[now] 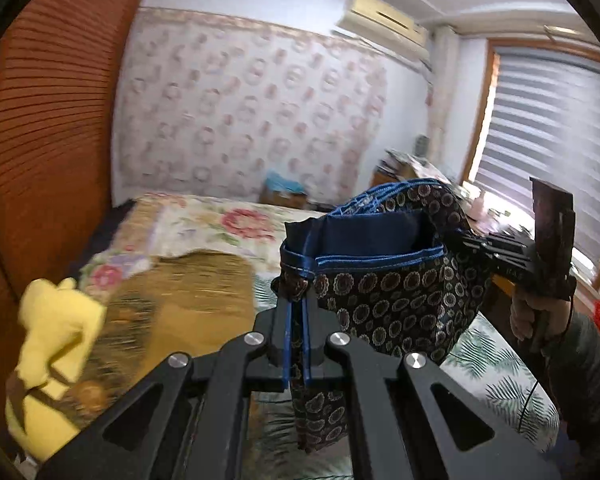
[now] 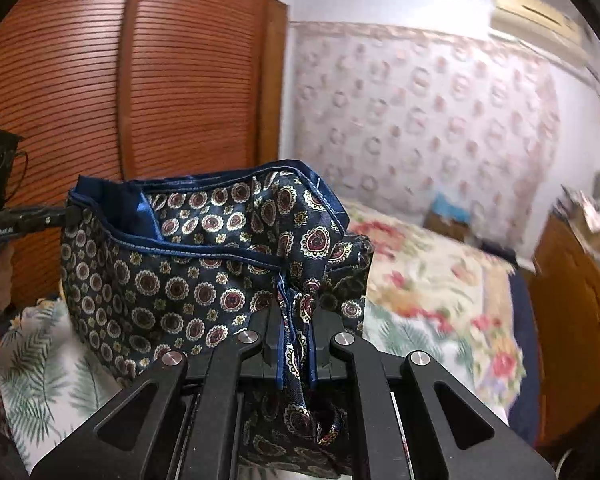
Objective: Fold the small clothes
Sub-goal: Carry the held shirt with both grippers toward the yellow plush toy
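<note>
Shorts of dark navy fabric printed with small round medallions and edged with a blue waistband (image 1: 384,292) hang in the air above the bed, stretched between the two grippers. The left gripper (image 1: 296,300) has its black fingers clamped together on one end of the waistband, with a strip of the patterned cloth trailing down between them toward the camera. The right gripper (image 2: 296,308) is likewise closed tight on the other end of the waistband, bunched fabric pinched between its blue-lined pads and spilling below them.

From the left wrist view, the right gripper appears at the far right, held by a hand (image 1: 530,316) in a dark sleeve, and the garment sags open between the two, showing its plain navy inside. From the right wrist view, the left gripper reaches in from the left edge, with the fingers of the hand holding it just below.

Under the shorts lies a white sheet with green palm-leaf print (image 1: 496,364). Farther off, a floral quilt with pink roses (image 1: 228,224) covers the bed, and a woven straw-coloured mat (image 1: 196,288) lies beside it. A pale yellow garment with dark brown trim (image 1: 52,344) sits at the near left. A reddish-brown slatted wardrobe (image 2: 100,80) stands to the left, a wall-mounted air conditioner (image 1: 384,20) hangs high on the far wall, and a window with striped blinds (image 1: 556,132) is at the right.
</note>
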The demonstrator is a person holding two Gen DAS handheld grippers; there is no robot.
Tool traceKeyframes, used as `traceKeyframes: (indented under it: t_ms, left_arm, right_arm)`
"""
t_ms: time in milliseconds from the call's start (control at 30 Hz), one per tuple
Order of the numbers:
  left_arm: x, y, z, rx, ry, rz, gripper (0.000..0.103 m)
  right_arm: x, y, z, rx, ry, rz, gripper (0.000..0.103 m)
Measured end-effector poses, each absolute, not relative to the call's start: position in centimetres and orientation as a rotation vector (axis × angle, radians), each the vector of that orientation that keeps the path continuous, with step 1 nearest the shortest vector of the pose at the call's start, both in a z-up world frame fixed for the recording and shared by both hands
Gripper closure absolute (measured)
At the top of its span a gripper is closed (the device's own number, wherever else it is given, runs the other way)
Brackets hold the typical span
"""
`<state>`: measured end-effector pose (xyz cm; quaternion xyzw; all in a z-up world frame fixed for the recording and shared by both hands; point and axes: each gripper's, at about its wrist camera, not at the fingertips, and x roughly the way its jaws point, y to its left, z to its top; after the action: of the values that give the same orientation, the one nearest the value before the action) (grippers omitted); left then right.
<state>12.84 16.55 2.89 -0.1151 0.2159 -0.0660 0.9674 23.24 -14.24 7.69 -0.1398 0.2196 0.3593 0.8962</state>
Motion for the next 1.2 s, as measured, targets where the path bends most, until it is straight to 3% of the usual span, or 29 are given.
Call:
traceKeyframes:
  t_ms: [300, 633, 700, 833, 1000, 1200]
  left_arm:
    - [9.9, 23.6, -2.4, -0.307, 0.483, 0.065, 0.102]
    - [8.4, 25.8, -7.2, -0.363, 0.547, 0.15, 0.102]
    - [8.0, 26.2, -7.7, -0.375, 0.563, 0.153, 0.102]
    - [8.2, 26.4, -8.3, -0.382, 0.585, 0.167, 0.102]
    - [8.4, 26.1, -8.3, -0.367, 0.599, 0.182, 0.102]
    - [8.5, 26.0, -8.1, -0.348, 0.608, 0.191, 0.101]
  right_arm:
    - [26.4, 0.9, 9.0, -0.417, 0.428, 0.91, 0.098]
    - [29.6, 17.0, 3.8, -0.602, 0.476, 0.976, 0.097]
    - [30.3, 18.2, 3.4, -0.581, 0.502, 0.961, 0.092]
    - [31.7, 18.4, 4.0, -0.485, 0.529, 0.918, 0.05]
    - [32.9, 16.4, 4.8, -0.414, 0.544, 0.911, 0.049]
    - [31.8, 15.0, 1.5, -0.45, 0.646, 0.945, 0.049]
